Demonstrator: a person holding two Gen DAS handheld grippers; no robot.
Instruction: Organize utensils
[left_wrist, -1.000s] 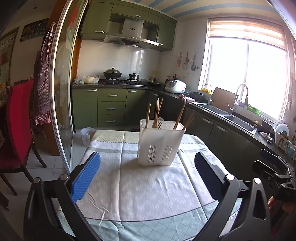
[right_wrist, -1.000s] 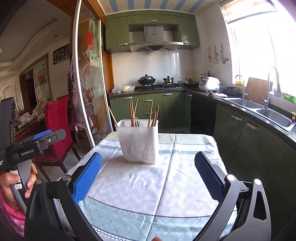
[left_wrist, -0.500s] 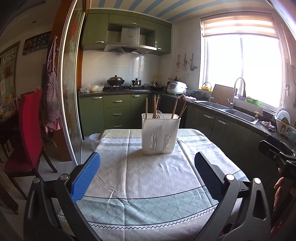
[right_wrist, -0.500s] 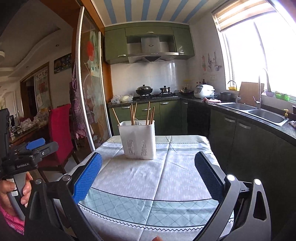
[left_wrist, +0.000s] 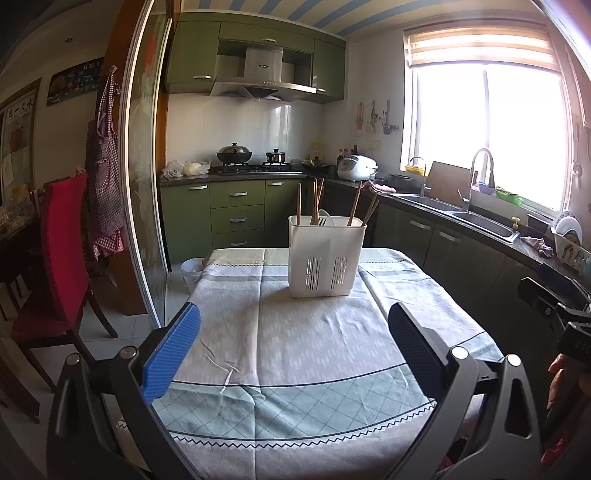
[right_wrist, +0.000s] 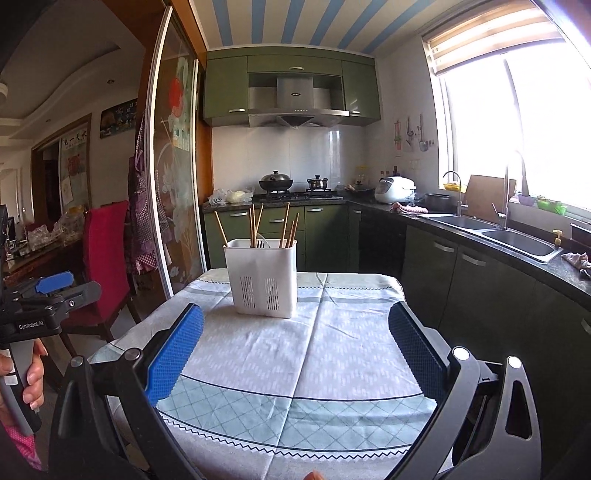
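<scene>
Change since a second ago: both grippers have been drawn back from the white utensil caddy (left_wrist: 327, 258), so that more of the near tablecloth (left_wrist: 295, 350) and its zigzag hem is taken in; the caddy itself is judged not to have been shifted.
Left gripper (left_wrist: 293, 334): its blue pads are held wide apart with nothing between them, above the near half of the table.
Right gripper (right_wrist: 295, 336): likewise spread wide and empty, well short of the caddy.
Task's thing: the caddy is stood upright on the cloth toward the far end of the table; wooden chopsticks (left_wrist: 314, 201) are seen poking up from it, some straight, some leaning, and a white slotted utensil (left_wrist: 325, 219) is seen among them.
Progress: no loose utensil is shown on the cloth, and everything visible has been placed in the caddy, so the task is judged done or nearly so; whether sorting between compartments is left cannot be told.
Left wrist view only: the dish rack (left_wrist: 570, 243) by the sink and the small bin (left_wrist: 192, 269) on the floor past the table.
Right wrist view only: the person's left hand (right_wrist: 31, 373) wrapped around the other gripper's handle, and one chopstick (right_wrist: 221, 229) leaning out to the left, apart from the rest.
</scene>
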